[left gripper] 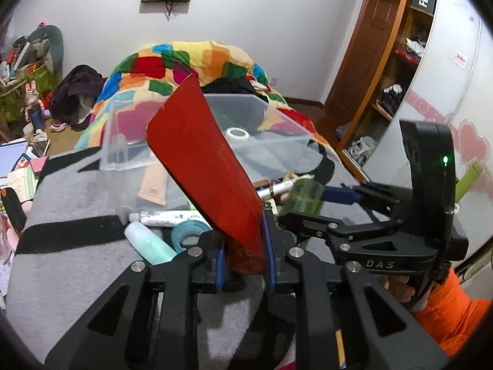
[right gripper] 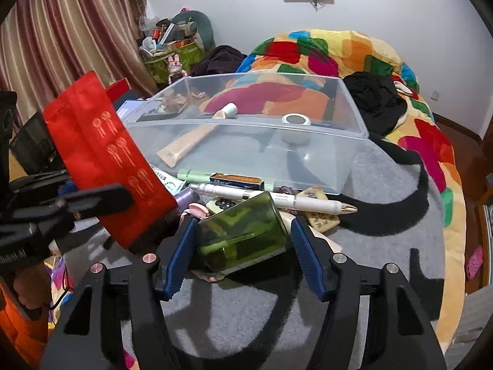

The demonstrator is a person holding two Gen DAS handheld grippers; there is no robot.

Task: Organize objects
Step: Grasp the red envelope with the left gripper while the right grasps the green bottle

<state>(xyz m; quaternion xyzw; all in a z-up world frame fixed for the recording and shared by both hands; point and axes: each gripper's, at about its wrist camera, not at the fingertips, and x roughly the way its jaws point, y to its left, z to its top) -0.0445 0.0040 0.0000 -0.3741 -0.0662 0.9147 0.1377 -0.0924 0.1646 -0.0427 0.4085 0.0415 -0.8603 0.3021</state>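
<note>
My left gripper (left gripper: pixel 243 262) is shut on a flat red pouch (left gripper: pixel 203 166) and holds it upright in front of a clear plastic bin (left gripper: pixel 277 114); the pouch also shows in the right wrist view (right gripper: pixel 104 154). My right gripper (right gripper: pixel 243 246) has its jaws around a green translucent bottle (right gripper: pixel 243 234) lying in a pile of small items; the left pad touches it, a gap shows at the right pad. The bin (right gripper: pixel 354 141) holds a beige tube (right gripper: pixel 191 145) and a roll of white tape (right gripper: pixel 295 120).
In front of the bin lie a white pen (right gripper: pixel 277 200), a small blue box (right gripper: pixel 237 182), a pale green bottle (left gripper: pixel 151 243), a blue tape roll (left gripper: pixel 188 231) and a white tube (left gripper: pixel 169 215). A colourful blanket (right gripper: pixel 323 52) is heaped behind. Clutter stands at the left wall.
</note>
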